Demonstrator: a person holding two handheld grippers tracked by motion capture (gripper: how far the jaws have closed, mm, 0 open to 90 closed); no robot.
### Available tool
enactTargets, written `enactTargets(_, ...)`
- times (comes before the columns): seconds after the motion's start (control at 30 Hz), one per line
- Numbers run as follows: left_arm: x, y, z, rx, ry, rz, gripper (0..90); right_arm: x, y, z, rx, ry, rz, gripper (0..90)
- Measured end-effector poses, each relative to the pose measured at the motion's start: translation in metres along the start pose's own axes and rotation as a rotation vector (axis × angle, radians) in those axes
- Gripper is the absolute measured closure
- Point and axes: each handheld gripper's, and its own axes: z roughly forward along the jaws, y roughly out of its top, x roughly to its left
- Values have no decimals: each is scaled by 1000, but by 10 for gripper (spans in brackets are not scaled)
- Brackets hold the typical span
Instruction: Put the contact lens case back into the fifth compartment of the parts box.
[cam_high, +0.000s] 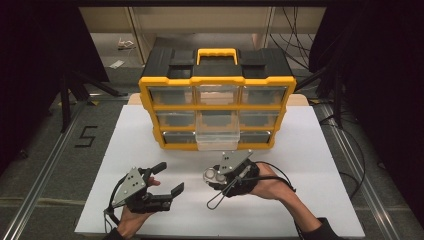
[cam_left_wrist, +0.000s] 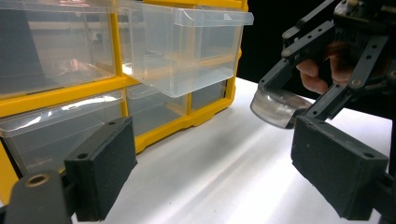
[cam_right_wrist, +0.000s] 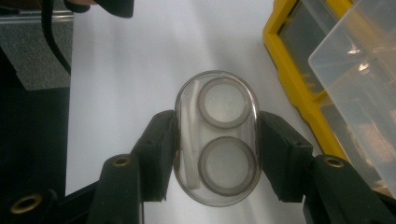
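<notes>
A yellow and black organiser cabinet (cam_high: 216, 107) with clear drawers stands at the back of the white board. Its middle drawer (cam_high: 216, 135) in the lower rows is pulled out; the same drawer (cam_left_wrist: 182, 46) juts out at the top of the left gripper view. My right gripper (cam_high: 216, 176) is shut on a clear oval case (cam_right_wrist: 216, 137) with two round rings inside, held above the board in front of the drawer. The case (cam_left_wrist: 279, 108) also shows in the left gripper view. My left gripper (cam_high: 167, 180) stands open near the front left, nothing between its pads (cam_left_wrist: 100, 172).
The white board (cam_high: 300, 165) lies on a grey table with metal rails at both sides. A mark like a "5" (cam_high: 86, 136) is on the left. Cables run at the back right. Dark curtains stand at both sides.
</notes>
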Motion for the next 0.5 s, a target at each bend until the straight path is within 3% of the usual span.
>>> enactTargets(0.5, 0, 0, 1, 2, -1, 0, 136, -1, 8, -22, -70, -27, -5, 494)
